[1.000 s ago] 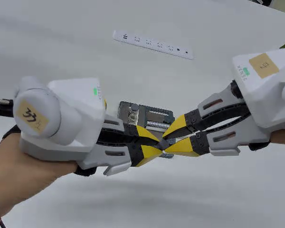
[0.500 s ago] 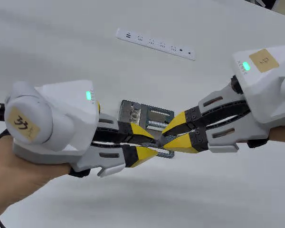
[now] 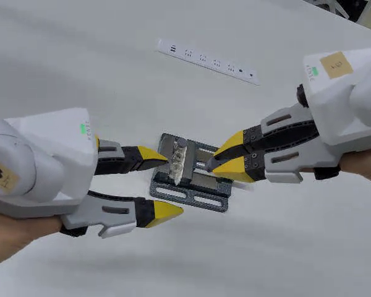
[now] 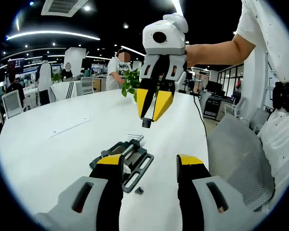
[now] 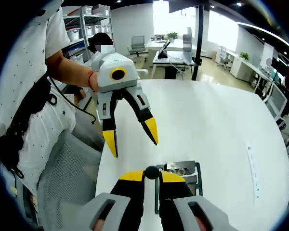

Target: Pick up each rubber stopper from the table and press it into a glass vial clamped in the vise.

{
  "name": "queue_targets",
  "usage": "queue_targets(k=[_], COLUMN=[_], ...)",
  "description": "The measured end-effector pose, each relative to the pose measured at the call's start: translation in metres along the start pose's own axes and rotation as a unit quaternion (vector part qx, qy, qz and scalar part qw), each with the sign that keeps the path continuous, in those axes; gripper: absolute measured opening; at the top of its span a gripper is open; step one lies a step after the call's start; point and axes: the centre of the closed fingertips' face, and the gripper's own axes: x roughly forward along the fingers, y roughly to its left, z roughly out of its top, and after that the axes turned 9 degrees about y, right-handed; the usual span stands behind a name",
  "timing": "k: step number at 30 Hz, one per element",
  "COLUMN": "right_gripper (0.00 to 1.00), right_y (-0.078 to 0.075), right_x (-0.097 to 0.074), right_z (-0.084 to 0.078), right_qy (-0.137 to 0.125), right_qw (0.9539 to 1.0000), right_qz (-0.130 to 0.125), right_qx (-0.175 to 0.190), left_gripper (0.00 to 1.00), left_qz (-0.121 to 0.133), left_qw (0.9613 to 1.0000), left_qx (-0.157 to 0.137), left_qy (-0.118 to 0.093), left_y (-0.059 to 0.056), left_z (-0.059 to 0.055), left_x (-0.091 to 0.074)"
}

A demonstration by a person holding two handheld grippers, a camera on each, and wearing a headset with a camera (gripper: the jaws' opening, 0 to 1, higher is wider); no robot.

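The left gripper (image 3: pixel 174 184) has opened wide and drawn back left. The rubber stopper (image 5: pixel 151 172) now sits pinched in the right gripper (image 3: pixel 210 167), over the vise (image 3: pixel 188 198) and near the vial (image 3: pixel 176 166) — pressing seems next.

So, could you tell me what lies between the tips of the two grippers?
In the head view, the vise, with a glass vial clamped in it, lies between the left gripper and the right gripper, which grips a rubber stopper.
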Motion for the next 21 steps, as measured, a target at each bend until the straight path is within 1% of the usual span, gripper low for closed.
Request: queue_targets(k=[3, 6, 7, 9, 12, 14, 17, 19, 21], right_gripper=[0.05, 0.05, 0.05, 0.05, 0.05, 0.05, 0.05, 0.05, 0.05], right_y=[-0.009, -0.02, -0.024, -0.032, -0.04, -0.045, -0.052, -0.055, -0.057], right_x=[0.005, 0.012, 0.015, 0.02, 0.029, 0.034, 0.044, 0.051, 0.056], right_z=[0.001, 0.001, 0.001, 0.001, 0.002, 0.001, -0.003, -0.005, -0.006], right_qy=[0.009, 0.017, 0.021, 0.027, 0.032, 0.039, 0.051, 0.061, 0.065], right_qw=[0.9999, 0.9997, 0.9996, 0.9993, 0.9989, 0.9985, 0.9978, 0.9972, 0.9969], right_qz=[-0.005, -0.01, -0.012, -0.017, -0.018, -0.021, -0.02, -0.02, -0.018], right_qx=[0.006, 0.013, 0.015, 0.021, 0.03, 0.033, 0.037, 0.039, 0.041], left_gripper=[0.46, 0.51, 0.52, 0.57, 0.64, 0.69, 0.75, 0.77, 0.78], left_qz=[0.004, 0.01, 0.013, 0.014, 0.018, 0.015, 0.014, 0.013, 0.014], left_qw=[1.0, 0.9999, 0.9999, 0.9998, 0.9997, 0.9998, 0.9998, 0.9998, 0.9998], left_qx=[0.002, -0.002, 0.002, -0.001, 0.002, 0.003, 0.011, 0.012, 0.013], left_qy=[-0.004, -0.001, -0.006, -0.011, -0.016, -0.013, -0.009, -0.008, -0.005], left_y=[0.004, 0.009, 0.011, 0.013, 0.016, 0.016, 0.017, 0.018, 0.019], left_z=[-0.002, -0.007, -0.007, -0.008, -0.01, -0.013, -0.017, -0.02, -0.022], left_x=[-0.002, -0.003, -0.004, -0.005, -0.005, -0.004, -0.003, -0.002, -0.002])
